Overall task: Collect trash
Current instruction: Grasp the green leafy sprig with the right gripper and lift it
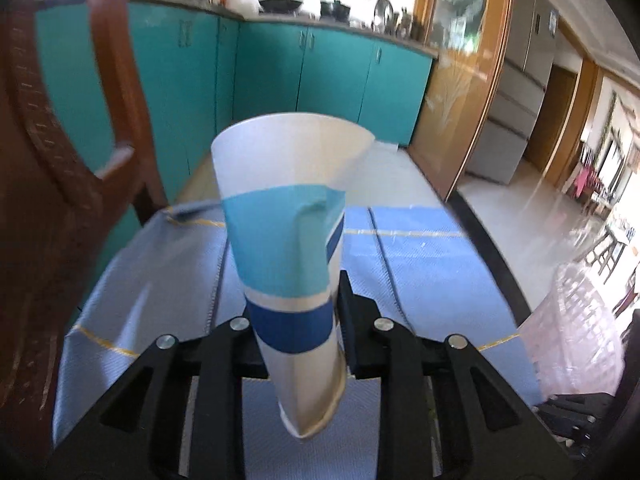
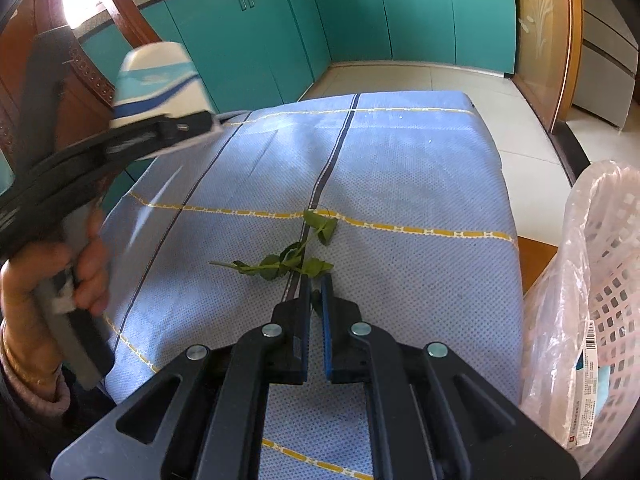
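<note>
The bench [image 2: 400, 184] is covered by a blue cloth [image 2: 420, 168] with yellow dashed lines and dark stripes. Its far edge drops off toward a tiled floor [image 2: 420, 76] in front of teal cabinets [image 2: 256, 28]; its right edge runs close to a white perforated basket [image 2: 612, 292] lined with a clear plastic bag [image 2: 560, 280]. A carved wooden chair back [image 1: 60, 140] stands along the left edge. Most of the cloth surface lies bare around the middle.

The left hand-held gripper [image 1: 296, 312] is clamped on a paper cup [image 1: 288, 248], white with light blue and dark blue bands. The cup is squeezed flat near its base between the fingers, creased up one side, and its open rim points away from the camera. In the right wrist view the same cup [image 2: 156, 80] is held up off the cloth at the bench's left side, with the person's hand [image 2: 80, 264] on the handle below it.

The right hand-held gripper [image 2: 316, 284] has its blue-padded fingers nearly together, only a narrow slit between them, and grips nothing. Its tips sit just at a green leafy sprig [image 2: 292, 256] lying on the cloth near the middle, across a dark stripe; whether they touch the nearest leaf cannot be told.

Inside the basket's bag, a printed label or packet [image 2: 588, 384] with a barcode shows through the plastic.
</note>
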`<state>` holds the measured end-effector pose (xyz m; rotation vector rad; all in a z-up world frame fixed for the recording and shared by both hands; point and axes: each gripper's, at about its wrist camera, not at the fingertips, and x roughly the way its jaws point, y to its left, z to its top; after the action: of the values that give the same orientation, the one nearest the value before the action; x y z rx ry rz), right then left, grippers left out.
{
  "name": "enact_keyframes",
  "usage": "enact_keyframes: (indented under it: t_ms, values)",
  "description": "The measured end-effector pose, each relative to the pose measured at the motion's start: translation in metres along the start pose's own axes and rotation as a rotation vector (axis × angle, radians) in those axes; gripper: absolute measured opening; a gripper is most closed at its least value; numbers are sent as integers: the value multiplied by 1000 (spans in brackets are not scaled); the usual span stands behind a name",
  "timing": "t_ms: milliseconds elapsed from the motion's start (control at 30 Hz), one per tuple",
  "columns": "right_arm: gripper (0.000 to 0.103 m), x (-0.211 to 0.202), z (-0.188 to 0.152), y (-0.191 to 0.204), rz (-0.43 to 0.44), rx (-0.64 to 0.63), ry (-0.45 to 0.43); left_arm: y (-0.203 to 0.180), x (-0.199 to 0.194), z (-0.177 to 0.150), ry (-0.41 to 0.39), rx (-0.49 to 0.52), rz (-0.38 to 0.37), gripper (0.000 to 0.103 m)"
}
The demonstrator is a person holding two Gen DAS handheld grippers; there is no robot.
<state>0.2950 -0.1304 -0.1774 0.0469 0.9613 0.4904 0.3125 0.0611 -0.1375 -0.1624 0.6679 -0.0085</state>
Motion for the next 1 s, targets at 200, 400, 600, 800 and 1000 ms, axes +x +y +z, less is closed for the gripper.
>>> enact_keyframes:
  t_ms: [200, 400, 600, 800, 1000]
  values:
    - [6, -5, -3, 4, 4, -10, -10, -4, -39, -15, -90, 86, 132, 26]
    - [12, -4, -3, 7, -1, -14, -8, -6, -53, -26, -100, 146, 212, 26]
    - [57, -7, -3, 8, -20, -27, -26, 6, -52, -24, -89, 111, 205, 26]
    - [65, 3, -5, 17, -53, -86, 0, 4, -50, -23, -75, 92, 178, 27]
    - [65, 16, 4, 30, -79, -139, 8, -2, -51, -24, -76, 110, 169, 27]
